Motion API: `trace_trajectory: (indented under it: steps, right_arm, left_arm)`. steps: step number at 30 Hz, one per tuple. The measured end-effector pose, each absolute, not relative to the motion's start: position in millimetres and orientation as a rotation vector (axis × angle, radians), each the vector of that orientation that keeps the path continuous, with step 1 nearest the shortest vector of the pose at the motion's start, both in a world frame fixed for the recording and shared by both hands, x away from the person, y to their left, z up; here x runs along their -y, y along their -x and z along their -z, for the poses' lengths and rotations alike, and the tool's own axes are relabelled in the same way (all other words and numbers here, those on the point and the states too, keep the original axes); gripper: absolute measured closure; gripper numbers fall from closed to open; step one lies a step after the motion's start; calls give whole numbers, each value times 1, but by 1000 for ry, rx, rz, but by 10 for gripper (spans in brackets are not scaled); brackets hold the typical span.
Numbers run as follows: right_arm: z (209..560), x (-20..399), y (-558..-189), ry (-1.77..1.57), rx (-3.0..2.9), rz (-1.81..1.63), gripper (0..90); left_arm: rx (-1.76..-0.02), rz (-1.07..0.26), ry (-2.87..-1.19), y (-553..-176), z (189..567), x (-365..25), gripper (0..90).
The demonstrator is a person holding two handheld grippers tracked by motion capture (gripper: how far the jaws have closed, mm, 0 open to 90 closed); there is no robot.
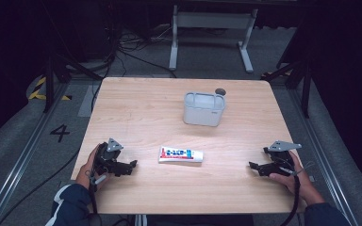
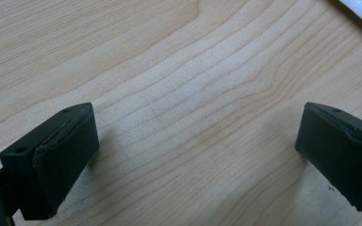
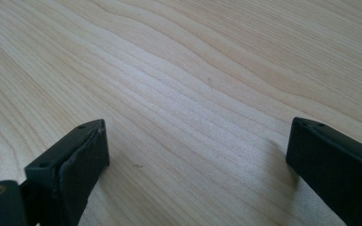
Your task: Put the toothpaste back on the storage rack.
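- Broadly, a pale wooden table [image 1: 136, 108] fills the middle of the high view, standing on a grey floor [image 1: 23, 141] with a "4" marked at the left and yellow-black tape further back.
- Behind the table, a white metal frame [image 1: 212, 28] stands on the floor among dark cables.
- On the far half of the table, slightly right of centre, sits a grey-white rectangular container [image 1: 204, 109], open at the top, with a small dark round object [image 1: 220, 91] touching its far right corner.
- Nearer the person, about midway between the two hands, a white toothpaste tube [image 1: 180, 155] with blue and red print lies flat, its length running left to right.
- At the near left, the left gripper [image 1: 128, 165] rests on the table in the person's left hand [image 1: 86, 173]; its jaws stand wide apart over bare wood, holding nothing.
- At the near right, the right gripper [image 1: 256, 166] lies low in the right hand [image 1: 290, 176], jaws likewise spread wide and empty.
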State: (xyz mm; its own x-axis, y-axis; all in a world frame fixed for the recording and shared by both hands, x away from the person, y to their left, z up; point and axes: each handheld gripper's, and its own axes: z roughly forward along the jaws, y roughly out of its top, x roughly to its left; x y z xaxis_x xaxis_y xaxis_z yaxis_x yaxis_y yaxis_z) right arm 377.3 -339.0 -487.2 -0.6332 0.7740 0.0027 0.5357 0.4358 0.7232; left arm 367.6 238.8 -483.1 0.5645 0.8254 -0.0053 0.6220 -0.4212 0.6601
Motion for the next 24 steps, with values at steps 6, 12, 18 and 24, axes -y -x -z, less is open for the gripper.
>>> trace_trajectory:
  steps: [6, 12, 18, 24]
  right_arm:
    - [485, 339, -379, -1120, -2387, -991, 67]
    - [482, 339, -381, -1105, -2437, -953, 68]
    - [478, 337, -381, -1086, -2479, -933, 154]
    - [473, 327, -383, -1032, -2539, -941, 192]
  left_arm:
    - [-1112, -431, -2197, -371, 483, -241, 0]
    - [-1051, -392, -2219, -371, 484, -244, 0]
    - [-1012, -370, -2230, -373, 484, -245, 0]
    - [-1012, -369, -2230, -373, 484, -245, 0]
